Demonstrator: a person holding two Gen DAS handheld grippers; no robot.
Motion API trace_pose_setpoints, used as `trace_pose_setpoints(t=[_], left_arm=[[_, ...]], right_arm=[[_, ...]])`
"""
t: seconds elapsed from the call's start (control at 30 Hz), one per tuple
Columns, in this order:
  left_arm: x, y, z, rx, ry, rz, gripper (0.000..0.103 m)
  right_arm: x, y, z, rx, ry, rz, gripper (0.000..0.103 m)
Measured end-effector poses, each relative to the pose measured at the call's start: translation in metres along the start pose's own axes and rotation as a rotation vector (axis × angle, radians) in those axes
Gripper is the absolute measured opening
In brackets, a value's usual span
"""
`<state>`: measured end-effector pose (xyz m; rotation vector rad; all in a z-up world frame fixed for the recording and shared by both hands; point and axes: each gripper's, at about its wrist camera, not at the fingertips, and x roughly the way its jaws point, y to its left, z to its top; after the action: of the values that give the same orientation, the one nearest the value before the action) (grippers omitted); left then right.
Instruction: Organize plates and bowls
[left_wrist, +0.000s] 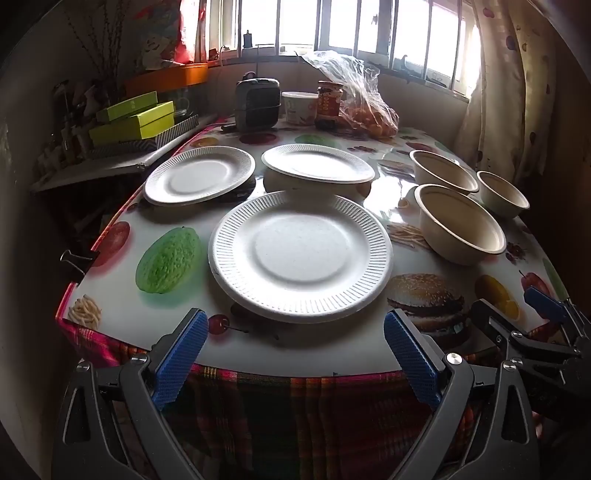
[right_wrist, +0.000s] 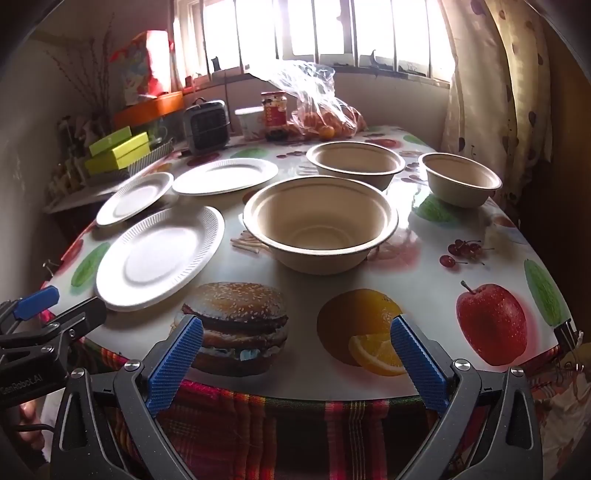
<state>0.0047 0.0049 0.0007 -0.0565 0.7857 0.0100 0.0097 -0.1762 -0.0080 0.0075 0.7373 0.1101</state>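
- Hovering at the near edge of the table (left_wrist: 110, 314), the left gripper (left_wrist: 295, 354) is standing with its blue pads spread as wide as they go, holding nothing.
- Sitting straight ahead of it, at twelve o'clock and near, is the nearest white plate (left_wrist: 300, 254); its closest rim is lying just beyond the gap between the pads.
- Lying farther off are two more plates: the left plate (left_wrist: 199, 175) at about eleven o'clock and the far plate (left_wrist: 318, 162) at twelve o'clock, well apart from the pads.
- Waiting beside it over the same table edge, the right gripper (right_wrist: 295, 356) is likewise gaping fully and gripping nothing.
- Facing that gripper at twelve o'clock is the nearest bowl (right_wrist: 320, 223), upright, mouth up, with printed tablecloth showing between it and the pads.
- Standing behind it are the far bowl (right_wrist: 355, 162) at about twelve o'clock and the small bowl (right_wrist: 460, 179) at about one o'clock.
- Being round, plates and bowls are offering no long axis, so any rim point nearest the pads is looking equally usable.
- Judging by layout, plates are falling to the left hand's side and bowls to the right's; stacking each group is likely starting with its closest piece, though which hand is going first cannot be told.
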Motion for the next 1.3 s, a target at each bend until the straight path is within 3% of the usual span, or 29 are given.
trace_pose_setpoints(t=[0.47,1.3], left_arm=[[0.001,0.003,0.012,0.016,-0.039,-0.013,0.097],[0.015,0.005,0.020,0.011,-0.023,-0.016,0.097]], right_arm=[[0.004,0.004,0.009,-0.005,-0.023,0.021,0.103],[0.011,0.008,0.017,-0.003,-0.029,0.021,0.103]])
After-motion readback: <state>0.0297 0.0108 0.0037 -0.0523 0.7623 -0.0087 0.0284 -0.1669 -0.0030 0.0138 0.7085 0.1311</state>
